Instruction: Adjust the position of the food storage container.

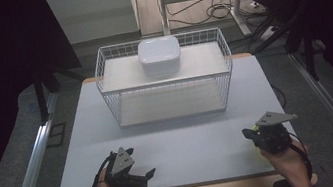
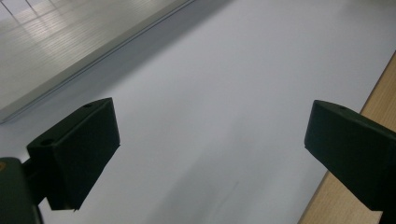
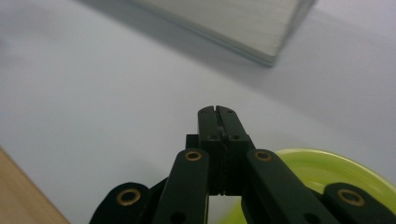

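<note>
Right tool (image 3: 218,112): closed, pads pressed flat against each other with nothing between them. In the high view it sits at the near right of the bench (image 1: 186,136), held in the person's right hand (image 1: 289,162), grey plate on top.

Thing nearest it: a lime-green round thing (image 3: 327,168).
- Colour: bright yellow-green, uniform, slightly glossy.
- Shape: curved outer edge with a paler band along it that reads like a raised rim; flat-looking inside.
- Visible part: an arc at the lower right of the right gripper view, behind the tool's linkage arms. The rest is covered.
- Position: on the white bench surface, just beside and under the right tool, well apart from the basket. From the high view a sliver of green (image 1: 257,130) peeks out at the tool's nose.
- Contact with the tool: cannot tell. It's not between the pads.
- What it is exactly (plate, lid, bowl): cannot tell.

Left tool (image 2: 210,144): open wide, nothing between the jaws, bare white surface below. It sits at the near left of the bench (image 1: 145,177), close to the wooden edge (image 2: 373,107).

Far side: white wire basket (image 1: 165,81) with two levels, and a white rounded-square bowl (image 1: 159,56) upside down on the upper level.
</note>
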A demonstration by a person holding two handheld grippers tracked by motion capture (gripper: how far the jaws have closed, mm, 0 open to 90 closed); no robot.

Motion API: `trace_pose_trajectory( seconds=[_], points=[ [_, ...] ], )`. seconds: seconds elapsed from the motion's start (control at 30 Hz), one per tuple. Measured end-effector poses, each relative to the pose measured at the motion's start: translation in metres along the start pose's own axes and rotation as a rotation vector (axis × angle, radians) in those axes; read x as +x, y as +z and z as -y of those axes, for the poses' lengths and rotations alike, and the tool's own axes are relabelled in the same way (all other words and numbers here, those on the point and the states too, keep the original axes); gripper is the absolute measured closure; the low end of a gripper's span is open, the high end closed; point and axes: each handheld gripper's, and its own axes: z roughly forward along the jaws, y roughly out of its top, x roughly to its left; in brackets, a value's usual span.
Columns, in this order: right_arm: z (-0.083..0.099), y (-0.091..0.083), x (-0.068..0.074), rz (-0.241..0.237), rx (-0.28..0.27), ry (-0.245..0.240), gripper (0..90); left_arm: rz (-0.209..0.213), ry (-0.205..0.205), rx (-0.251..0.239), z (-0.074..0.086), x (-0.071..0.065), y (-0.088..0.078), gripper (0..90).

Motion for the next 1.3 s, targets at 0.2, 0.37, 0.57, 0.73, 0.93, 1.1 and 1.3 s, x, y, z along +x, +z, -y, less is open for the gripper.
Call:
trace_pose_trajectory(
  seconds=[0.2,0.37,0.57,0.73,0.93,1.1,1.3],
  points=[
    [0.014,-0.019,-0.031,0.088,-0.019,0.117,89.8,0.001,0.007,0.009,0.000,-0.001,0.001,3.0],
    [0.031,-0.034,-0.056,0.160,-0.035,0.207,89.7,0.001,0.022,0.018,0.000,-0.002,0.002,3.0],
    [0.048,-0.048,-0.070,0.231,-0.030,0.262,89.7,0.005,0.020,0.018,0.000,-0.002,0.002,3.0],
    [0.057,-0.044,-0.075,0.253,0.018,0.274,89.7,0.007,0.022,0.022,0.000,-0.003,0.003,3.0],
    [0.060,-0.038,-0.073,0.263,0.065,0.273,89.7,0.013,0.032,0.027,0.000,-0.004,0.004,3.1],
    [0.059,-0.035,-0.068,0.256,0.078,0.262,89.7,0.017,0.035,0.029,-0.001,-0.005,0.004,3.1],
    [0.056,-0.026,-0.060,0.210,0.086,0.260,89.6,0.020,0.040,0.032,-0.001,-0.006,0.005,3.1]
  ],
)
